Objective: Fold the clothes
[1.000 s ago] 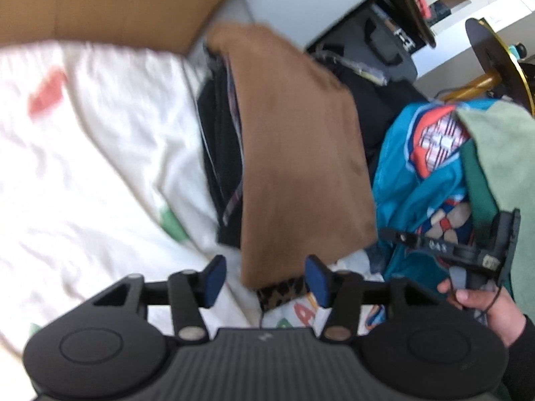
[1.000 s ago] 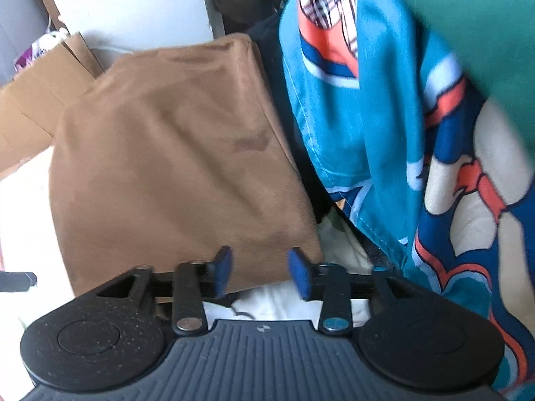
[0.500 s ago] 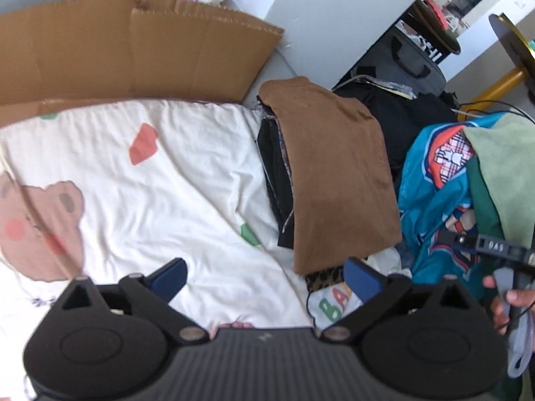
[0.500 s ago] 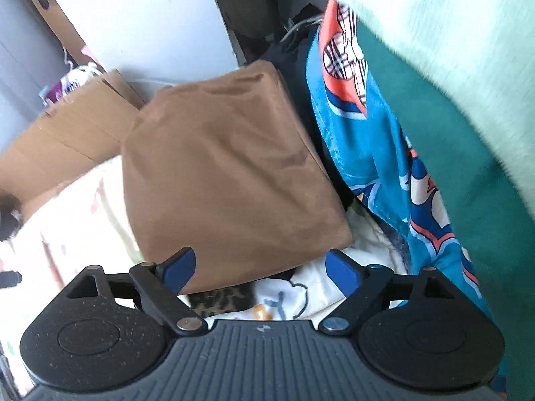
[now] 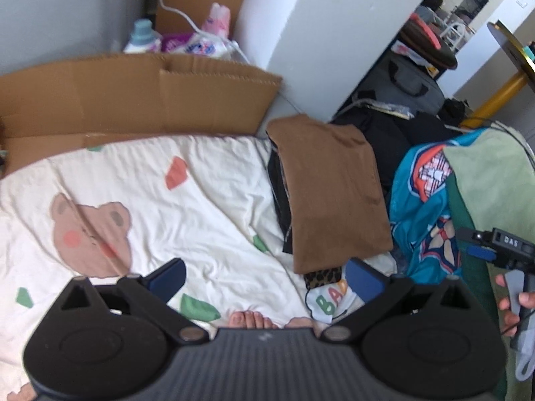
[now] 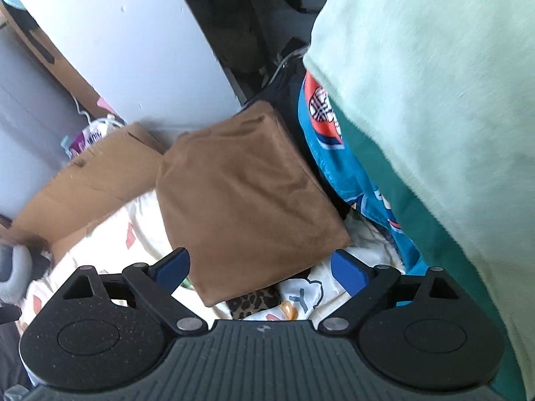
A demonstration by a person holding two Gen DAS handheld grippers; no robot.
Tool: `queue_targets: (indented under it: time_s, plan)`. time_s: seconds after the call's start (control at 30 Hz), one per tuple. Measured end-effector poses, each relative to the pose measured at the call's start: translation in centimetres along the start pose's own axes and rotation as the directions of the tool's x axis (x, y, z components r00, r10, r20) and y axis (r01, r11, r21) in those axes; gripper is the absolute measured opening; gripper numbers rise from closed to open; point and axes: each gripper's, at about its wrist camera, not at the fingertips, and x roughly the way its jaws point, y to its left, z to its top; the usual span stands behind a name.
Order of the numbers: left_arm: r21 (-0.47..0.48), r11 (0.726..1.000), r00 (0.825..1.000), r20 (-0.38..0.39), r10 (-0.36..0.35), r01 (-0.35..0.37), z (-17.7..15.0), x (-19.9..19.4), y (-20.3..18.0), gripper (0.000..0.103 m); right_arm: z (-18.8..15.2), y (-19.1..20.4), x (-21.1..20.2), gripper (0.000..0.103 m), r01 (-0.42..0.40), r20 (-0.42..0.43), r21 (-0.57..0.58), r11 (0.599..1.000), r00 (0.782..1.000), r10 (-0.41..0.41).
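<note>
The folded brown garment (image 5: pixel 334 190) is seen lying on top of a stack of dark folded clothes (image 5: pixel 279 193), at the right-hand edge of a cream bedsheet (image 5: pixel 207 207) printed with a bear face and coloured shapes. A leopard-print piece (image 5: pixel 322 275) is partly visible beneath the near end of the stack. Just to the right of the brown garment, a heap of unfolded clothes is piled: a blue patterned garment (image 5: pixel 421 220) and a pale green cloth (image 5: pixel 491 173) over a darker green one.

The left gripper (image 5: pixel 264 275) is held above the sheet, its jaws spread wide with nothing between them. The right gripper (image 6: pixel 262 265) is held over the near corner of the brown garment, apart from it; its jaws are opening and nothing is clasped.

In the left wrist view, the right gripper is seen at the right edge, held by a hand (image 5: pixel 510 307). Bare toes (image 5: pixel 252 320) are visible on the sheet. A flattened cardboard box (image 5: pixel 133 97) is propped behind the sheet, with a bottle (image 5: pixel 142 35) and packets beyond it.
</note>
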Motion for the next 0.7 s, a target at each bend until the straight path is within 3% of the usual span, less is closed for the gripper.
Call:
queue_targets:
  time_s: [0.43, 0.7]
  plan:
    - [-0.066, 0.990, 0.991, 0.041, 0.126, -0.123, -1.7, -9.4, 0.4, 0.103, -0.9, 2.8, -5.1, 0.099, -0.080, -0.046, -0.065, 0.995, 0.996, 0.077]
    - [-0.132, 0.966, 0.971, 0.057, 0.233, -0.224, -2.9, -14.2, 1.8, 0.103, -0.1, 5.8, -7.9, 0.099, -0.103, -0.046, -0.128, 0.986, 0.994, 0.098]
